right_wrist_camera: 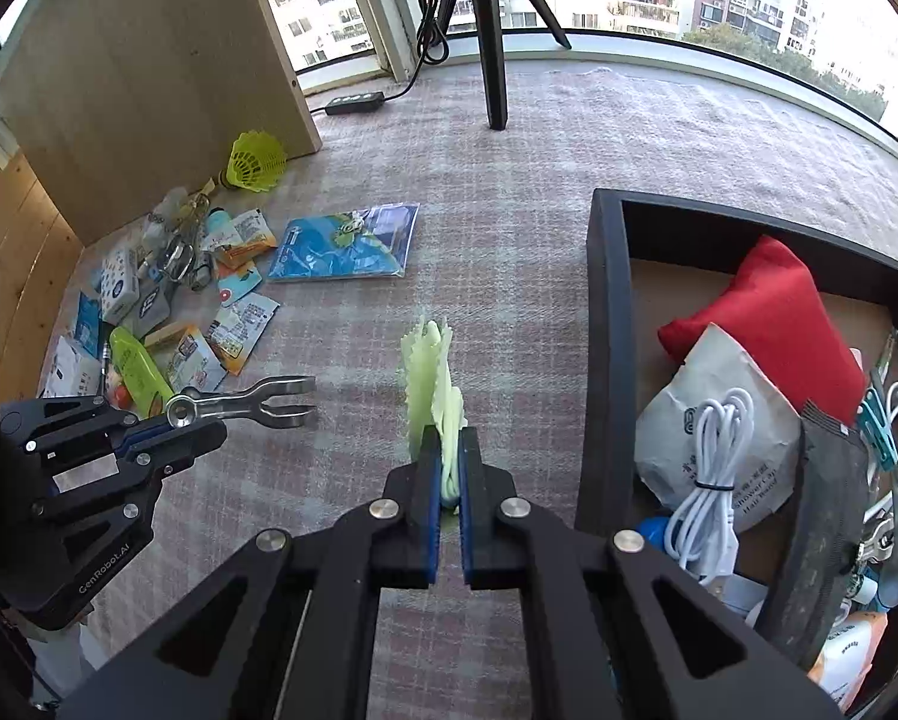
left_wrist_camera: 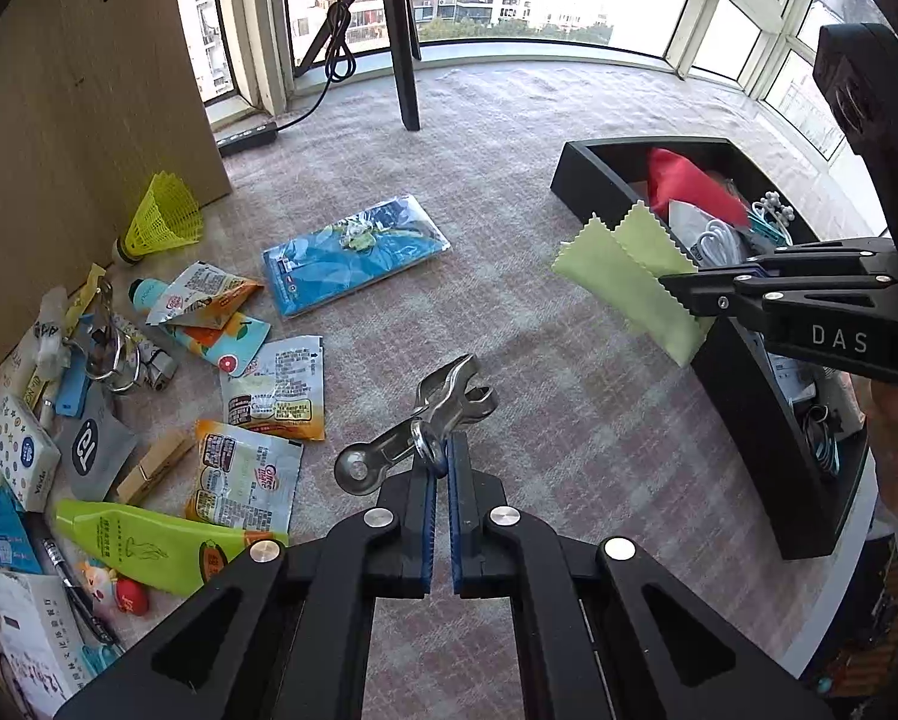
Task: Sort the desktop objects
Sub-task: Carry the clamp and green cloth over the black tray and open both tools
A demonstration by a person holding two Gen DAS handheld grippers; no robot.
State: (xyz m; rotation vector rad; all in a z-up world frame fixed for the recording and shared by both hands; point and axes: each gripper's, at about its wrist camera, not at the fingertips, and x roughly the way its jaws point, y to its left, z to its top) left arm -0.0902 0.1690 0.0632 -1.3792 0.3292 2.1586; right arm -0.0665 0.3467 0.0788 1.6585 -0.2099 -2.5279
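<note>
My left gripper (left_wrist_camera: 443, 450) is shut on a metal clip (left_wrist_camera: 416, 423), held above the checked cloth of the table; the same metal clip (right_wrist_camera: 245, 403) shows in the right wrist view sticking out of the left gripper (right_wrist_camera: 203, 426). My right gripper (right_wrist_camera: 449, 450) is shut on a pale green cloth (right_wrist_camera: 434, 381) with zigzag edges. Seen from the left wrist camera, the green cloth (left_wrist_camera: 625, 276) hangs from the right gripper (left_wrist_camera: 682, 288) just beside the near left wall of the black tray (left_wrist_camera: 748, 408).
The black tray (right_wrist_camera: 607, 360) holds a red pouch (right_wrist_camera: 772, 324), a white cable (right_wrist_camera: 709, 480) and other small items. A heap of sachets (left_wrist_camera: 269, 384), a green tube (left_wrist_camera: 149, 546), a yellow shuttlecock (left_wrist_camera: 161, 219) and a blue packet (left_wrist_camera: 353, 252) lie left. A tripod (left_wrist_camera: 401, 36) stands behind.
</note>
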